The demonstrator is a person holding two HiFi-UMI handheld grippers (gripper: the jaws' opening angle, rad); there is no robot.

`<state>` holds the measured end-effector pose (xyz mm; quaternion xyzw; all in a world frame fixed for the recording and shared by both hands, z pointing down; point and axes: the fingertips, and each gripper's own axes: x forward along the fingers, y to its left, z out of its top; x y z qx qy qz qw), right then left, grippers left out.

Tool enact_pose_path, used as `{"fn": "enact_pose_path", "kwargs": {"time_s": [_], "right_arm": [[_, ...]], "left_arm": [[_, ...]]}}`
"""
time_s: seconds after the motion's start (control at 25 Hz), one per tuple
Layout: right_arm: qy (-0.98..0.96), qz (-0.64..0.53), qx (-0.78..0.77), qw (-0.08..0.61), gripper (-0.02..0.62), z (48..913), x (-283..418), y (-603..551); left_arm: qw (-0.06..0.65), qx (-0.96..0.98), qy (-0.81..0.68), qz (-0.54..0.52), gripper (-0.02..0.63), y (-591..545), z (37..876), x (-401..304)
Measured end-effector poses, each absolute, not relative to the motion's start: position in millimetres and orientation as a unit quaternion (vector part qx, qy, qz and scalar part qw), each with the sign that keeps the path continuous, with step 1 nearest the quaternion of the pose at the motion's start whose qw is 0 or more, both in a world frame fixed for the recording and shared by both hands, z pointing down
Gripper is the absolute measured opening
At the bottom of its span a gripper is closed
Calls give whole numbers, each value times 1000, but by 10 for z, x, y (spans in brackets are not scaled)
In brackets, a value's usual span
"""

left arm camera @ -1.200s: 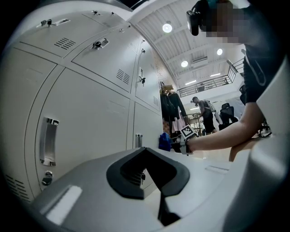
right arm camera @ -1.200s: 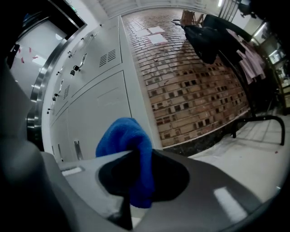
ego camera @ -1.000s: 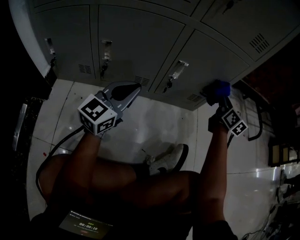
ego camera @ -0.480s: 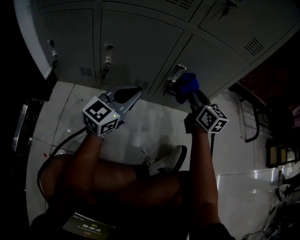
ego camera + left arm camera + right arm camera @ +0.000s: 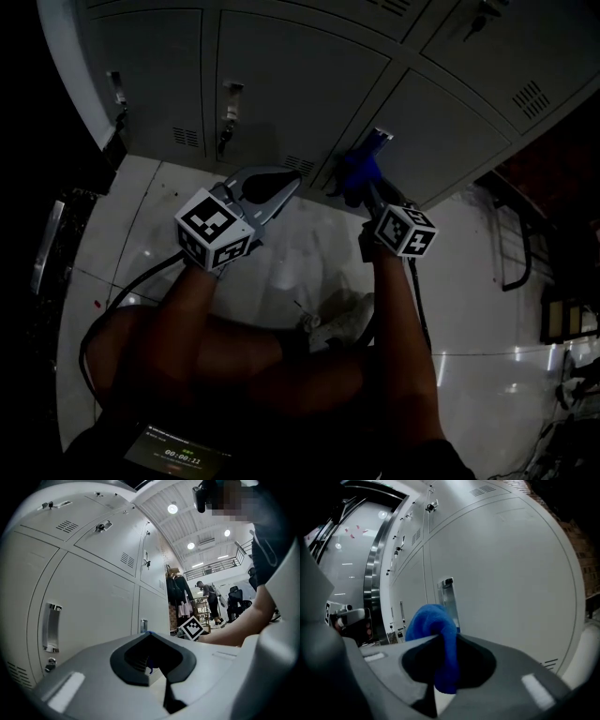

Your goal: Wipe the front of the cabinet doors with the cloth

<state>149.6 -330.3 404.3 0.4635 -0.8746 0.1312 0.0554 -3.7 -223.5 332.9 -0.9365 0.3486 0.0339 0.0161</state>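
Right gripper (image 5: 442, 638) clenched on the blue cloth (image 5: 432, 619), at a lower cabinet door (image 5: 511, 573).

The cloth bunches out past the jaws and, in the head view, sits at the door's handle (image 5: 377, 139); whether it actually touches the metal can't be made out. The left gripper (image 5: 149, 635) hangs with its jaws together and empty, aimed along the locker row. This looks like a wiping pass in progress; the next move likely calls for steady pressure on the panel and a sweep around the handle and the lock below it. About a second earlier the cloth was farther right, at the row's end by the brick wall; the left gripper has barely shifted.
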Motion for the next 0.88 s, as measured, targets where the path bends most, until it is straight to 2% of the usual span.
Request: {"fn": "enact_pose_path", "kwargs": {"time_s": [0.56,0.88], "right_arm": [[-817,148,554,59,60,4234,2115,-3416],[-761,180,622,28,60,4293,2769,-3379]], "left_arm": [[13,-939,345,13,3,-2204,3424,-17],[15,-939,344,14,3,-2190,3416,-6]]}}
